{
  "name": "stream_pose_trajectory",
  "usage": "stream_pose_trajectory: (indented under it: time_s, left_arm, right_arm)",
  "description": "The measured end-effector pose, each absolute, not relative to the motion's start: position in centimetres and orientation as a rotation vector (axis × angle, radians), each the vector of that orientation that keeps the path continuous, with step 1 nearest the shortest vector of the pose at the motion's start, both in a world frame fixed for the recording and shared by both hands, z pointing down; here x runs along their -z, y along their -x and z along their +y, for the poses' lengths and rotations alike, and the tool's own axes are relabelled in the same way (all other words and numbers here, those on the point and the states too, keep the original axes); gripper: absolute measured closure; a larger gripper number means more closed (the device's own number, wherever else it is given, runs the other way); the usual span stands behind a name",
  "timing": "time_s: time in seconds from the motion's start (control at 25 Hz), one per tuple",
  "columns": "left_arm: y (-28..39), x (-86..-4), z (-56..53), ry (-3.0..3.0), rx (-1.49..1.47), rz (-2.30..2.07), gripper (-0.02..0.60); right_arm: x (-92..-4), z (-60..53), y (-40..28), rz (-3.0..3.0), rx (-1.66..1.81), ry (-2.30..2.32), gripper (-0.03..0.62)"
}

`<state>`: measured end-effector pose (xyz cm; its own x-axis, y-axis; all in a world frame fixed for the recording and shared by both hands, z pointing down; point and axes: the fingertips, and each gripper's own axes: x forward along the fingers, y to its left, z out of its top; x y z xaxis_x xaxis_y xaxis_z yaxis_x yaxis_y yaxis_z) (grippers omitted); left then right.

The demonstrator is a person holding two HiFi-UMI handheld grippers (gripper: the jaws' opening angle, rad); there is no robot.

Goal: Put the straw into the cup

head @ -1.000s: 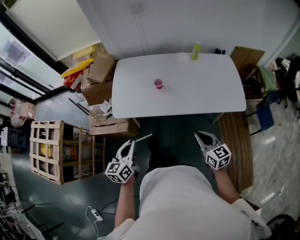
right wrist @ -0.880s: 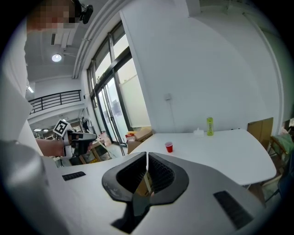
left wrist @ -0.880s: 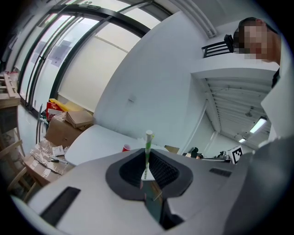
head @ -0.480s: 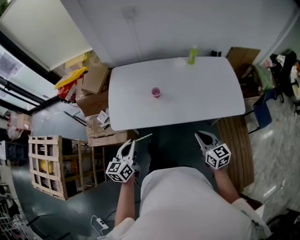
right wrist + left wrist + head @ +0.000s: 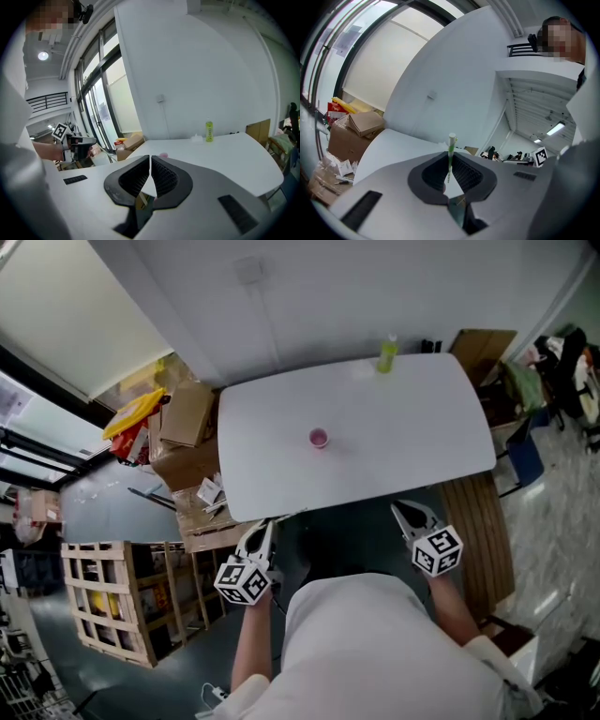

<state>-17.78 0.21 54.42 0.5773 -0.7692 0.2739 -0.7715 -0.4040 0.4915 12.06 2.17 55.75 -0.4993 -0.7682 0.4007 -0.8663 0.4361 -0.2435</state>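
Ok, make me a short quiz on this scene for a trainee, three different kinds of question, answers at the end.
1. True or false: the cup stands on the table.
2. Where is the straw? A) in the cup B) gripped by the left gripper C) lying on the table
3. Fill in: the right gripper has its jaws ___, with nothing between them.

Key: 1 true; 2 B; 3 shut.
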Motion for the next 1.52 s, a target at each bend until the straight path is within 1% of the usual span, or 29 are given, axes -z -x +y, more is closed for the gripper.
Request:
stream_pose_trajectory:
  time_s: [0.48, 0.84, 1.24, 1.52]
  left_arm:
    - [20.1, -54.4, -6.6, -2.291, -0.038, -1.103, 0.558]
    - [20.5, -56.0, -10.2, -2.339, -0.107, -1.013, 0.558]
    - [18.8, -56.7, -12.0, -2.330, -0.128, -0.982, 0.558]
    - [17.1, -56.7, -13.7, -2.306, -0.145, -1.041, 0.558]
  right_arm:
    - [-56.5, -2.1, -8.7, -2.390, -0.649, -1.529, 0.557]
    - [-57.4, -4.4, -7.0, -2.331, -0.648, -1.591, 0.556]
    - [-56.9, -6.5, -7.1, -2.325, -0.650, -1.567, 0.557]
    - [-57.7, -9.5, -8.0, -2.372, -0.672, -1.482, 0.557]
